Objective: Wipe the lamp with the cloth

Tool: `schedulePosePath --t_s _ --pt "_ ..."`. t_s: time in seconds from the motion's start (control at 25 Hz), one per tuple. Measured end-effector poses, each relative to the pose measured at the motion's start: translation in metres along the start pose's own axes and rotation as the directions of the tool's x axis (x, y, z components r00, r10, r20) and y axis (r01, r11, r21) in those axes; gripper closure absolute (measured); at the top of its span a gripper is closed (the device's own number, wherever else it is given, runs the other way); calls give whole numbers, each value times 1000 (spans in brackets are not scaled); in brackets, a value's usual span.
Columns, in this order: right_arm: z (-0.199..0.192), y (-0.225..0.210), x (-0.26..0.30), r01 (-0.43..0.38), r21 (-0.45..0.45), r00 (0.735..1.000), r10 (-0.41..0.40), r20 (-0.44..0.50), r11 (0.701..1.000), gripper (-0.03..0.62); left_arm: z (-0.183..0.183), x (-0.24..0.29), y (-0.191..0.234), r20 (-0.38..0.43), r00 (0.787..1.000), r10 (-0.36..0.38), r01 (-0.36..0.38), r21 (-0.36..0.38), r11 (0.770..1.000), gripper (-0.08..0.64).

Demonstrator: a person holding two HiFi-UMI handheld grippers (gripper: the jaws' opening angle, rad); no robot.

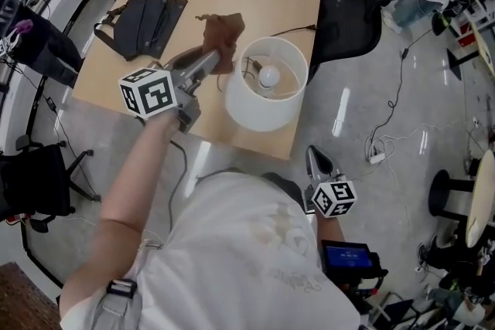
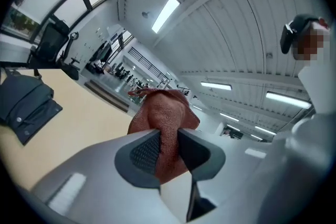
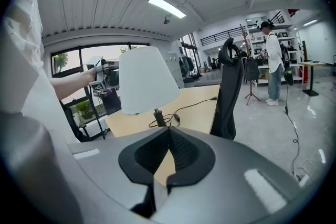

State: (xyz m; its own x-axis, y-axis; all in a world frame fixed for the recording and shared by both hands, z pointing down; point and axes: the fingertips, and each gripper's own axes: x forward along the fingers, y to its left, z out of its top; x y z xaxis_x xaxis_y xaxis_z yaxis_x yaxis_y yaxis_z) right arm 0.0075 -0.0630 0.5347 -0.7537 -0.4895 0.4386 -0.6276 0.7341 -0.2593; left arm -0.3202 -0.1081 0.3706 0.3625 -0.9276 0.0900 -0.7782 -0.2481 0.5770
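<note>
The left gripper [image 2: 168, 145] clamps a soft, limp brown cloth [image 2: 164, 113] by its bunched middle, with the light, easily tipped white lamp [image 1: 267, 89] just to its right, while the right gripper [image 3: 168, 132] hangs closed and empty, well short of the lamp.

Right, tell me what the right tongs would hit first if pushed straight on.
Probably the tabletop, just right of the lamp at its foot, where the cord lies; the black chair stands further right, off that line. Depth is hard to judge.
</note>
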Motion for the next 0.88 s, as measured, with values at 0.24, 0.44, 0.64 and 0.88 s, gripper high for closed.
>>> schedulePosePath --t_s 0.24,0.44,0.64,0.88 --pt "-4 -7 -11 39 55 999 -41 35 998 578 -5 28 -10 -150 986 -74 77 15 997 463" --pt "-20 -19 -24 57 118 997 -63 47 991 578 -22 39 3 -190 981 -42 43 1 999 463" --pt "-35 -26 -32 68 158 996 -77 49 985 578 -49 41 35 -249 968 -11 7 -16 1000 463" --pt "-31 -49 -39 84 166 994 -95 61 982 578 -82 44 67 -334 942 19 -31 -29 999 463"
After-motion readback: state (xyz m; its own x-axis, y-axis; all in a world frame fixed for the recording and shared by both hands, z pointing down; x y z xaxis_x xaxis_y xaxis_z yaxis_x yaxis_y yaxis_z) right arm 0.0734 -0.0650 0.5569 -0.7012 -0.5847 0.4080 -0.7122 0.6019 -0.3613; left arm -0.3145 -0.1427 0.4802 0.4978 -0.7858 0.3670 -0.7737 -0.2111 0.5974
